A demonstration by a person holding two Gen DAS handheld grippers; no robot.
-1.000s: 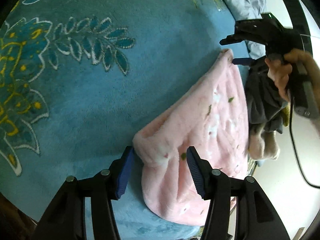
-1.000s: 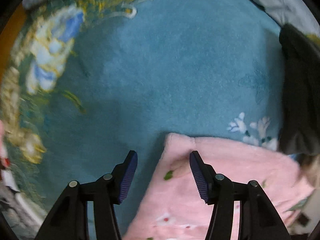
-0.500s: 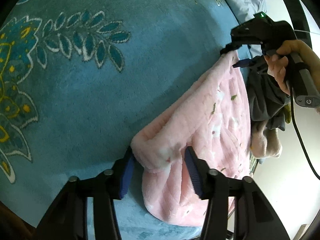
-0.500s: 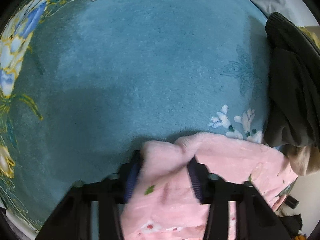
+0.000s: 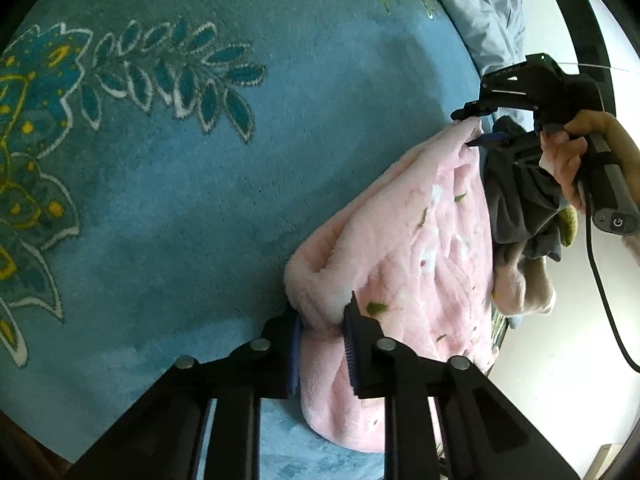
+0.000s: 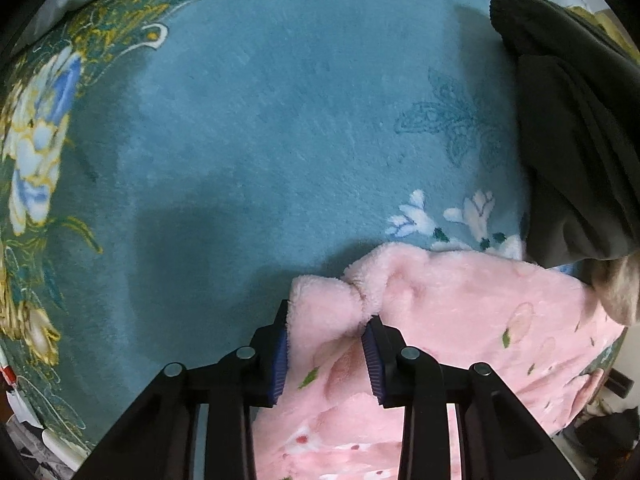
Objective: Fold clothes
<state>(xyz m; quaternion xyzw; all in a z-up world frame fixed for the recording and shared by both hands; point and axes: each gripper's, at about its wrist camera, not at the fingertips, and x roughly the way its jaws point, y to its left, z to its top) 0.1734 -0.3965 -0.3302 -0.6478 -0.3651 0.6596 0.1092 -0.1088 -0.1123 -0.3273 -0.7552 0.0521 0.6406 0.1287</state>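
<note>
Pink garment: a fluffy pink garment (image 5: 420,248) with small leaf and flower prints lay on the teal floral carpet (image 5: 200,200), gathered up at two corners.
Left gripper: the left gripper (image 5: 322,320) had just been closing; its blue pads pinched a bunched fold at the garment's near corner.
Right gripper: the right gripper (image 6: 326,330) had also just been closing and gripped a thick roll of the far corner between its pads.
Containers: none could be made out in either view.
Left wrist view only: the right gripper (image 5: 474,128) seen from outside, a hand (image 5: 572,160) around its handle with a black cable (image 5: 600,280) hanging from it, and grey bedding (image 5: 480,12) at the carpet's edge.
Right wrist view only: white flowers woven in the carpet (image 6: 440,216) just beyond the pink corner.
Both views: a dark garment (image 6: 572,140) piled beside the pink one, touching its edge.
</note>
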